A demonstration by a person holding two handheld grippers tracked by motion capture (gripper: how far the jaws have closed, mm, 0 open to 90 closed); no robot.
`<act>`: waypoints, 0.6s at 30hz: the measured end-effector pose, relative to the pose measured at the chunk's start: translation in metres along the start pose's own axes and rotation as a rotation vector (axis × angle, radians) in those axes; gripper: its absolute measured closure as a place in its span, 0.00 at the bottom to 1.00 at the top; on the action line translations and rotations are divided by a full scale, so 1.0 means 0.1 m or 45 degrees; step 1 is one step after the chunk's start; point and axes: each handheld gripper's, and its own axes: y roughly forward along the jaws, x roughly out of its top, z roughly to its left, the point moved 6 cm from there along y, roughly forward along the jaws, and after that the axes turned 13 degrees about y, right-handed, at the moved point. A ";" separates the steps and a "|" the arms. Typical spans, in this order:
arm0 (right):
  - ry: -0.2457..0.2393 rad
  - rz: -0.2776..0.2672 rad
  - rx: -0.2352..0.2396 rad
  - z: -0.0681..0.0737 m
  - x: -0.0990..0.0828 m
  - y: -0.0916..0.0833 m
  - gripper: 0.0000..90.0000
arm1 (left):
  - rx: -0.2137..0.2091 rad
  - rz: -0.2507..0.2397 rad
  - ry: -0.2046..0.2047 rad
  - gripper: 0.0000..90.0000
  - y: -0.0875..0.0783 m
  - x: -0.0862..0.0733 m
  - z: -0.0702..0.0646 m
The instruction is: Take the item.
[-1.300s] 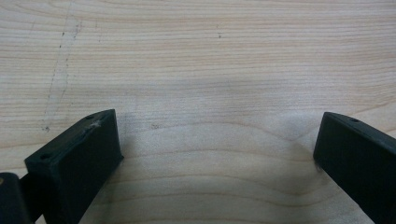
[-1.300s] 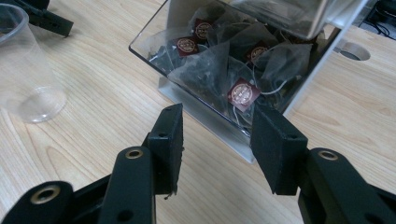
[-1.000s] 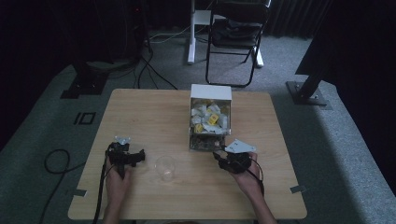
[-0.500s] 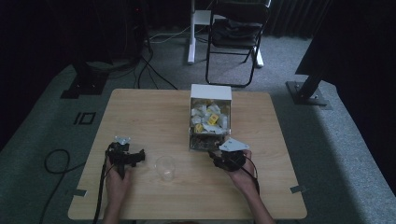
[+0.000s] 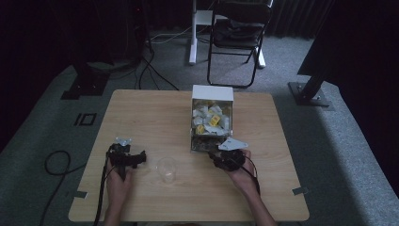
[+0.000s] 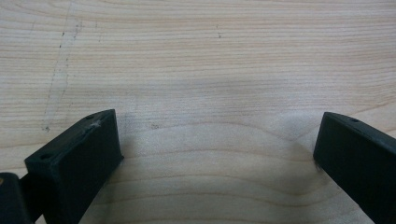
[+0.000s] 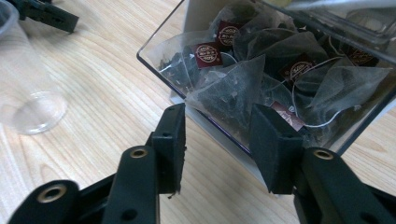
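right gripper [image 7: 215, 133]: jaws just closing, half open around a tea bag [image 7: 229, 95] at the clear box's [image 7: 159, 46] near lip; pads not yet pressing.
left gripper [image 6: 217, 154]: wide open, empty, over bare table [image 6: 196, 56].
meaning: pick looks imminent; cup [image 5: 166, 169] waits between the hands.

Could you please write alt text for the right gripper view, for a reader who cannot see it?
The right gripper, jaws partly open, reaches a pyramid tea bag at the rim of a clear bin of tea bags; whether the pads touch it is unclear. A clear plastic cup stands on the wooden table.

Black two-jaw grippers [image 5: 225, 157], trailing cables, bare forearms
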 end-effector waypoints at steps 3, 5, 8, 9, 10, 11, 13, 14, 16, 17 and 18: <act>-0.003 0.002 0.006 0.00 0.00 -0.01 0.65 | 0.000 0.000 -0.001 0.01 0.00 0.00 0.00; -0.006 0.008 0.011 0.02 -0.01 -0.02 0.65 | -0.001 0.000 -0.003 0.01 0.00 0.00 0.00; -0.023 0.010 0.023 0.04 -0.03 -0.04 0.65 | -0.001 -0.001 -0.004 0.01 0.00 0.00 0.00; -0.023 0.010 0.023 0.04 -0.03 -0.04 0.65 | 0.000 -0.001 -0.004 0.01 0.00 0.00 0.00; -0.037 0.010 0.026 0.05 -0.04 -0.05 0.65 | -0.001 -0.001 -0.003 0.01 0.00 0.00 0.00; -0.036 0.011 0.026 0.05 -0.04 -0.06 0.66 | -0.001 -0.001 -0.003 0.01 0.00 0.00 0.00; -0.041 0.015 0.033 0.06 -0.05 -0.08 0.67 | -0.001 0.000 -0.003 0.01 0.00 0.00 0.00; -0.041 0.015 0.033 0.06 -0.05 -0.08 0.67 | -0.001 0.000 -0.003 0.01 0.00 0.00 0.00; -0.047 0.019 0.035 0.06 -0.06 -0.09 0.67 | 0.000 -0.001 -0.004 0.01 0.00 0.00 0.00; -0.053 0.019 0.038 0.06 -0.07 -0.10 0.67 | -0.001 -0.001 -0.003 0.01 0.00 0.00 0.00; -0.058 0.018 0.038 0.07 -0.08 -0.12 0.69 | 0.000 0.000 -0.003 0.01 0.00 0.00 0.00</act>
